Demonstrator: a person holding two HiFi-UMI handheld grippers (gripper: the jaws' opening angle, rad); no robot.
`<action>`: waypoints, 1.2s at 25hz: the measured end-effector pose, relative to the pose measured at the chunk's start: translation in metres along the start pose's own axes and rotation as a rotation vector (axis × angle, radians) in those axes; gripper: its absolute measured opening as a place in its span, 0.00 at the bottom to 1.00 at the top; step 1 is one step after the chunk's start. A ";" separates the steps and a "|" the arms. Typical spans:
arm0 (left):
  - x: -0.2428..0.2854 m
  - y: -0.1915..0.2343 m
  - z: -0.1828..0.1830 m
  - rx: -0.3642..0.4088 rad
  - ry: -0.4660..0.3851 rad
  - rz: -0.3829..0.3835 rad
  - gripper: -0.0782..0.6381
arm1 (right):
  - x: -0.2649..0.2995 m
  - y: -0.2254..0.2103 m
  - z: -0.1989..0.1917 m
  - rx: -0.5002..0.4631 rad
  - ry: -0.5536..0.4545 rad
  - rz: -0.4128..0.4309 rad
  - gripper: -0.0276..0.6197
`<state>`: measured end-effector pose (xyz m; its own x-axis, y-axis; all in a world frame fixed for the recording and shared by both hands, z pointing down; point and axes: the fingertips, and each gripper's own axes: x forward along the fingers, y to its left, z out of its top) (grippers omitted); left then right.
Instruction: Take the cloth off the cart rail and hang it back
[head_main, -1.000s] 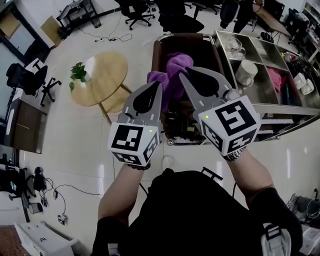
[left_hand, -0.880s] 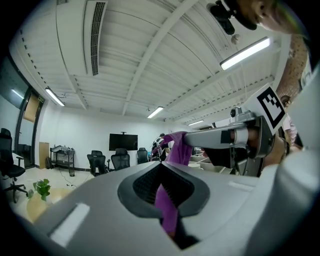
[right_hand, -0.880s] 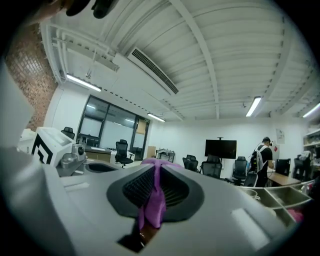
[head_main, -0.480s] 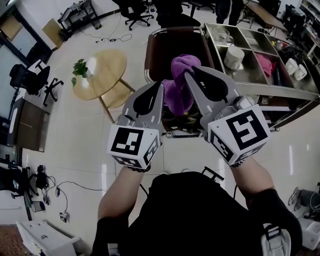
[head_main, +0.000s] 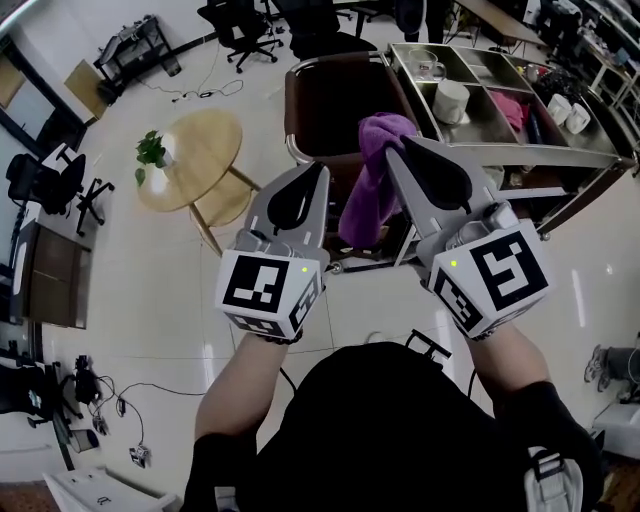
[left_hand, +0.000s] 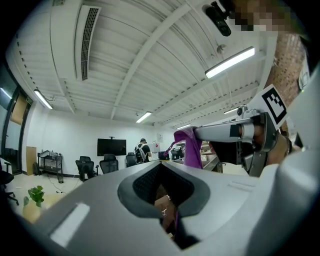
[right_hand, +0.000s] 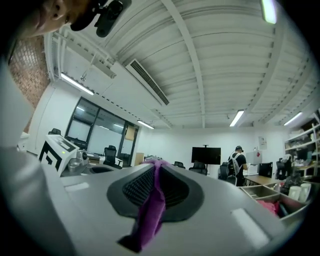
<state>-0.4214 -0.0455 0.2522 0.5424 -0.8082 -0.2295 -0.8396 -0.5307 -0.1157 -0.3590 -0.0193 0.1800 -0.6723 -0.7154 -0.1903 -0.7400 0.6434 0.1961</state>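
Observation:
A purple cloth hangs in one long fold from my right gripper, which is shut on its top end. It dangles free in front of the cart and the chrome rail around the cart's brown end bin. The right gripper view shows the cloth pinched between the dark pads of the right gripper. My left gripper is level beside it, just left of the cloth, jaws together with nothing visibly held. From the left gripper, the cloth is seen draped off the other gripper's tip.
A round wooden table with a small plant stands left of the cart. The cart's steel trays hold a white pot, a pink rag and cups. Office chairs and a standing person are farther off.
Both grippers have lifted and drawn back from the cart's end. The cloth, earlier bunched there between the two tips, now hangs from the right gripper alone.

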 end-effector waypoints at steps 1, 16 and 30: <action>-0.005 0.002 0.002 0.001 -0.005 -0.007 0.09 | 0.000 0.005 0.001 -0.002 0.004 -0.009 0.10; -0.032 -0.010 -0.001 -0.013 -0.003 -0.056 0.09 | -0.007 0.039 -0.055 0.000 0.086 -0.048 0.10; -0.003 -0.033 -0.013 -0.008 0.036 -0.025 0.09 | -0.020 0.016 -0.068 0.018 0.105 0.004 0.10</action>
<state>-0.3952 -0.0287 0.2692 0.5644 -0.8030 -0.1915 -0.8253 -0.5532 -0.1129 -0.3565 -0.0135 0.2520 -0.6700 -0.7372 -0.0871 -0.7385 0.6500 0.1792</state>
